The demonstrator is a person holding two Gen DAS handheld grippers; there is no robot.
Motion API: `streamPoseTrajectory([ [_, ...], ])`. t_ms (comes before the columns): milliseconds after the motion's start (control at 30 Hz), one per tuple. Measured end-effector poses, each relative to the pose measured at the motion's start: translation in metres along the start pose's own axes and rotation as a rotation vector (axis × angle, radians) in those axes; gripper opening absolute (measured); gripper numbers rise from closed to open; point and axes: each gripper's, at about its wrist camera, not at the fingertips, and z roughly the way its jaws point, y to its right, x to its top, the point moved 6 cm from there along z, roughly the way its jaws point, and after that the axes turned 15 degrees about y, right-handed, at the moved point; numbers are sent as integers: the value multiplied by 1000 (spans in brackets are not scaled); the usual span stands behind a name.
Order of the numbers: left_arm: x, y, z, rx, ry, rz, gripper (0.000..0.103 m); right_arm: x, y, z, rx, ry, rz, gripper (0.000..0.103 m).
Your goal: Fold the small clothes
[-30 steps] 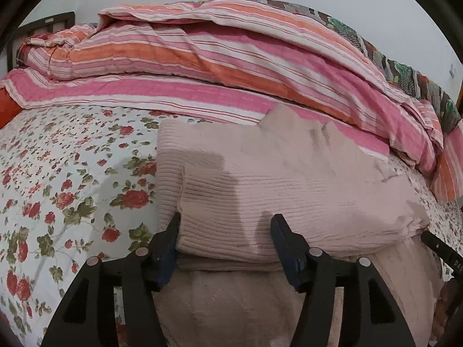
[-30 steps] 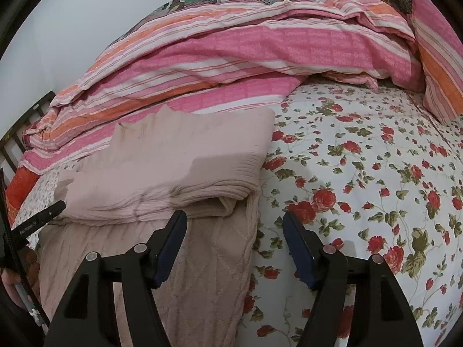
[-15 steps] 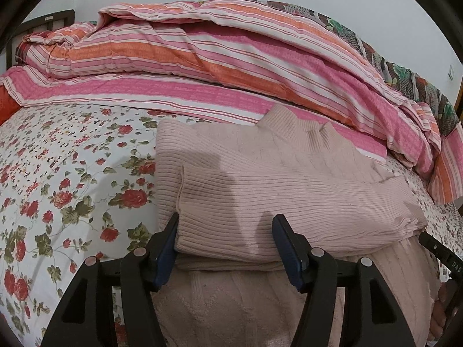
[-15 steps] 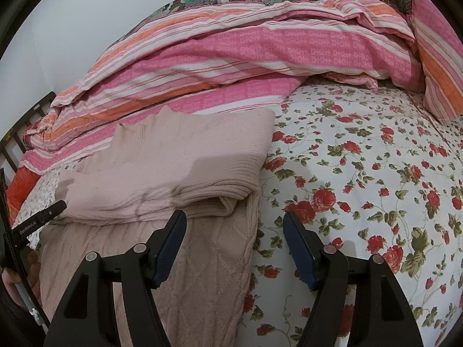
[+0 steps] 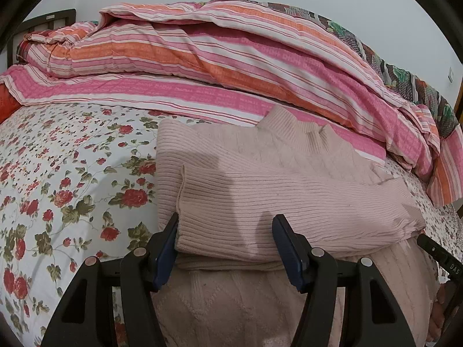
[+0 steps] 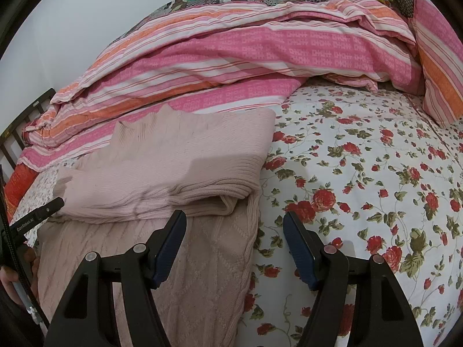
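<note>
A pale pink knit sweater [image 5: 289,196] [image 6: 179,156] lies on the floral sheet, collar toward the duvet. Both sleeves are folded across its chest. The ribbed sleeve [image 5: 260,217] lies crosswise just ahead of my left gripper [image 5: 225,231], whose blue pads stand apart at its near edge; the cuff end sits by the left pad. My right gripper [image 6: 234,225] hangs open over the sweater's right hem edge and the sheet, with nothing between its fingers. Each gripper's body shows at the other view's edge [image 6: 37,217] [image 5: 439,257], held by a hand [image 6: 8,277].
A bunched pink, orange and white striped duvet [image 5: 231,57] [image 6: 260,57] fills the back of the bed. The floral sheet [image 5: 58,188] [image 6: 376,188] spreads to both sides of the sweater. A dark bed frame [image 5: 49,21] stands against the white wall.
</note>
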Motion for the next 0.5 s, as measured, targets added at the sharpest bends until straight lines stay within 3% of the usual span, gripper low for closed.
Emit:
streamPoseTrajectory([
  [500,1,0,0,-9,0,-15,60,1,-2,-2,23,9,-11,69],
])
